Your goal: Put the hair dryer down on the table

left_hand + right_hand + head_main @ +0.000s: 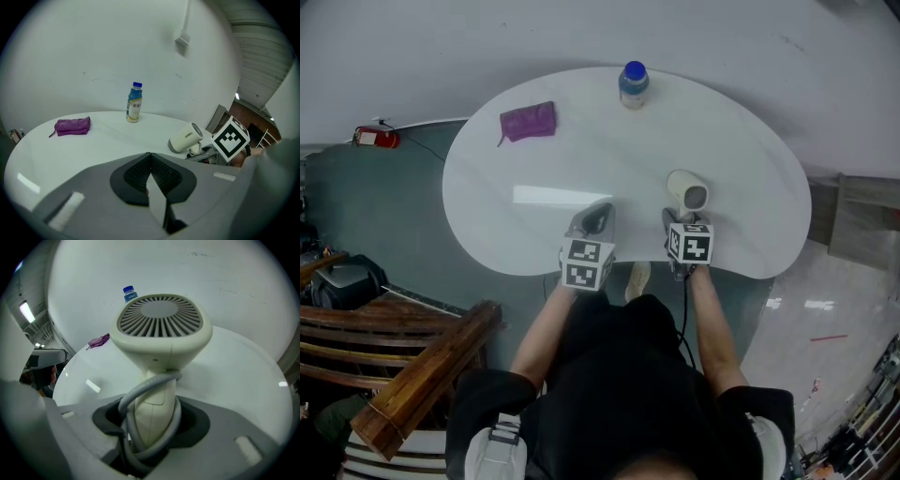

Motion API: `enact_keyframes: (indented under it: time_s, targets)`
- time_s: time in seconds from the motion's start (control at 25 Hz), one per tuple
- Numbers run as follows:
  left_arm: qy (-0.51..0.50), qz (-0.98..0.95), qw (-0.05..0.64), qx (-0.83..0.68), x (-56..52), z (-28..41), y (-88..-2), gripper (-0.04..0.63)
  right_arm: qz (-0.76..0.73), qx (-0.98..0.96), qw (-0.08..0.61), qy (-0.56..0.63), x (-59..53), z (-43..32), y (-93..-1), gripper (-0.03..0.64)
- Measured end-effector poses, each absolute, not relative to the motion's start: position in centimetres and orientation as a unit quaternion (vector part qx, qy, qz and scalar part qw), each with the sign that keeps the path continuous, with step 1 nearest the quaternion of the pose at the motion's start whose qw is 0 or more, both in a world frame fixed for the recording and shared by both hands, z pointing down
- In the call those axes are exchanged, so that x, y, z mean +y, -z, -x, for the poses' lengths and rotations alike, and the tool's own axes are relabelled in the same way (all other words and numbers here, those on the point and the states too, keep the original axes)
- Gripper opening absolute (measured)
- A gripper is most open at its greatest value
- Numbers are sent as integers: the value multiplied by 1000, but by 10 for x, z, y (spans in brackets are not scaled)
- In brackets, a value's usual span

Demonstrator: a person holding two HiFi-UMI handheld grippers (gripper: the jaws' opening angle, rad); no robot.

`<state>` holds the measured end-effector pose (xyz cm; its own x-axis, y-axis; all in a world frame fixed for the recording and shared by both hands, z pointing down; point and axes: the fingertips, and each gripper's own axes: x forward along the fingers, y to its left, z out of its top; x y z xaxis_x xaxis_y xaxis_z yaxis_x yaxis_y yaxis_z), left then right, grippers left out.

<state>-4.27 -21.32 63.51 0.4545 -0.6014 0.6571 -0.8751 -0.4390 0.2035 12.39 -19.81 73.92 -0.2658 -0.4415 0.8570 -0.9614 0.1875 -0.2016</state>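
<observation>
White table (581, 159) beneath hair dryer (185, 137), its small lettering illegible.

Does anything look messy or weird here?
Just one thing: a grey cord is looped around the handle of the hair dryer, right between the jaws of the right gripper. The bottle stands upright, the purple pouch lies flat, and nothing is spilled.

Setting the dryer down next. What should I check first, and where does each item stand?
1. Right gripper closed on hair dryer handle: ok.
2. Cord looped round handle, between the jaws: not ok, may snag.
3. Table bare beside dryer: ok.
4. Bottle and purple pouch far off: ok.
5. Dryer touching table: cannot tell.
6. Left gripper shut, empty: ok.
</observation>
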Motion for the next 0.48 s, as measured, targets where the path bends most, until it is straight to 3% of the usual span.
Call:
enact_keyframes:
  time_s: [0.48]
  targets:
    - [-260,-806,273,-456,-205,46,-638,5,-520,-687,349,-369,-200,-122,-736,241]
